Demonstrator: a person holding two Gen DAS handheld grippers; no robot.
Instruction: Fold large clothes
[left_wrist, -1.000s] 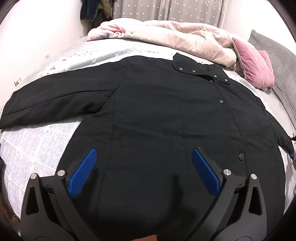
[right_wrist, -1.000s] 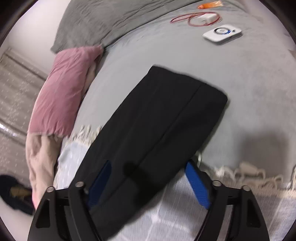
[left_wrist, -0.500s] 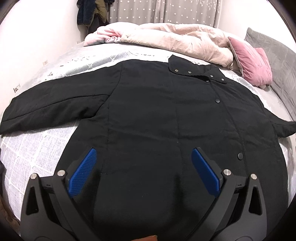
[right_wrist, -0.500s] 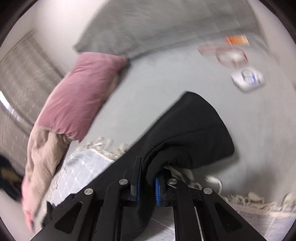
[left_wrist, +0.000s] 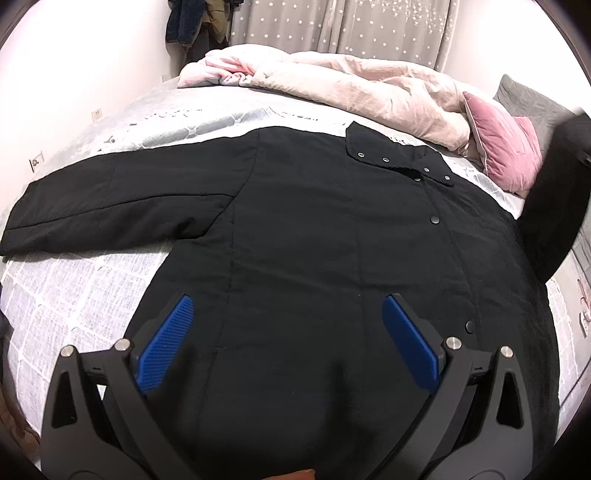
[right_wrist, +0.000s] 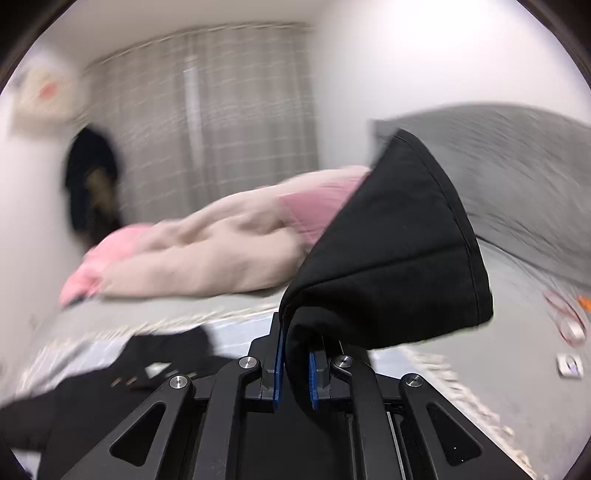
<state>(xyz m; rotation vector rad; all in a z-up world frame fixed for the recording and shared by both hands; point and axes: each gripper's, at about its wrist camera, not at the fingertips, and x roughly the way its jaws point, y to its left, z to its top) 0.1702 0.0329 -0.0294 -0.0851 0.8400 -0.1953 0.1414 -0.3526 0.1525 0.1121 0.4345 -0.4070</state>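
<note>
A large black coat (left_wrist: 332, 236) lies flat on the bed, front up, with snap buttons down its front. Its left sleeve (left_wrist: 110, 206) lies stretched out to the left. My left gripper (left_wrist: 288, 339) is open and hovers over the coat's lower part. My right gripper (right_wrist: 294, 363) is shut on the coat's right sleeve (right_wrist: 399, 258) and holds it lifted off the bed; the raised sleeve also shows at the right edge of the left wrist view (left_wrist: 557, 206). The right wrist view is blurred.
A pale pink duvet (left_wrist: 351, 85) is bunched at the far side of the bed, with a pink pillow (left_wrist: 506, 147) and grey pillows (right_wrist: 517, 177) to the right. Curtains (left_wrist: 332, 26) and hanging dark clothes (left_wrist: 192, 26) stand behind. Small items lie on the grey sheet (right_wrist: 569, 365).
My right gripper closed on the right sleeve, lifted it off the bed and swung it up and toward the coat's body. The left gripper stayed open, its view shifting slightly.
</note>
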